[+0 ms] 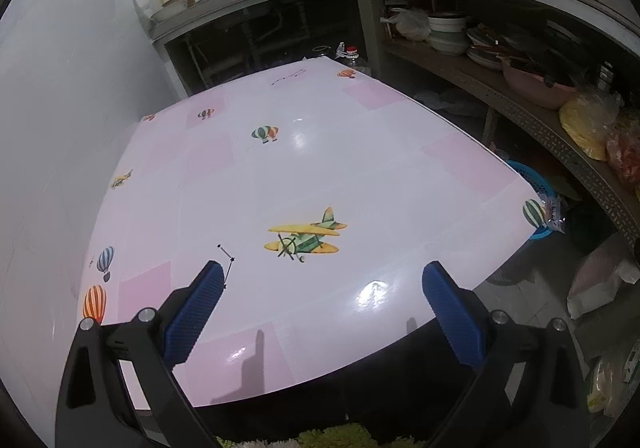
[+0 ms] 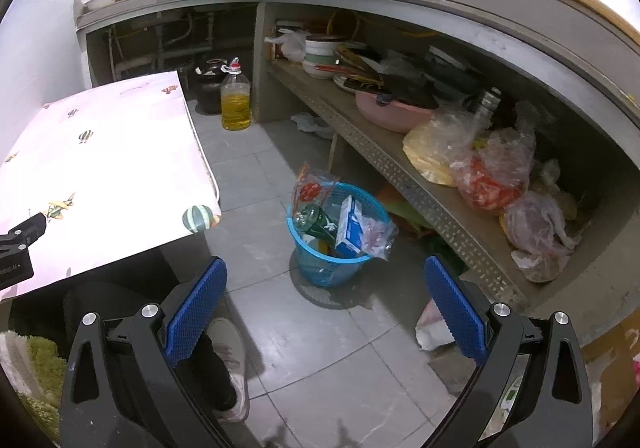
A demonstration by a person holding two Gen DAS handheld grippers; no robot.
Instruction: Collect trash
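Trash: packed into the blue basket [image 2: 336, 244] on the grey floor tiles; a white and blue carton [image 2: 349, 226] stands tilted at the middle, a green glass bottle [image 2: 316, 220] lies to its 9 o'clock, a red snack wrapper [image 2: 310, 188] sticks up at 11 o'clock, a clear plastic bag [image 2: 380, 238] hangs over the rim at 3 o'clock
Blue basket: upright on a round grey mat, between the table corner and the low shelf; in the left wrist view only its rim [image 1: 532, 178] shows past the table's edge at 3 o'clock
Right gripper [image 2: 326, 294]: blue pads spread wide, nothing between them, raised above the floor with the basket just beyond the gap at 12 o'clock
Left gripper [image 1: 320, 296]: pads spread wide and empty, over the near edge of the table
Table [image 1: 360, 168]: glossy pink and white cover with printed planes and balloons, its top bare
Shoe [image 2: 230, 360]: a white one on the tiles, at 7 o'clock from the basket, under the right gripper's left finger
Oil bottle [image 2: 236, 100]: on the floor at 11 o'clock from the basket, beside a dark jar [image 2: 210, 86]
Low shelf [image 2: 400, 168]: at 2 o'clock, holding a pink basin [image 2: 390, 112], stacked dishes and filled plastic bags
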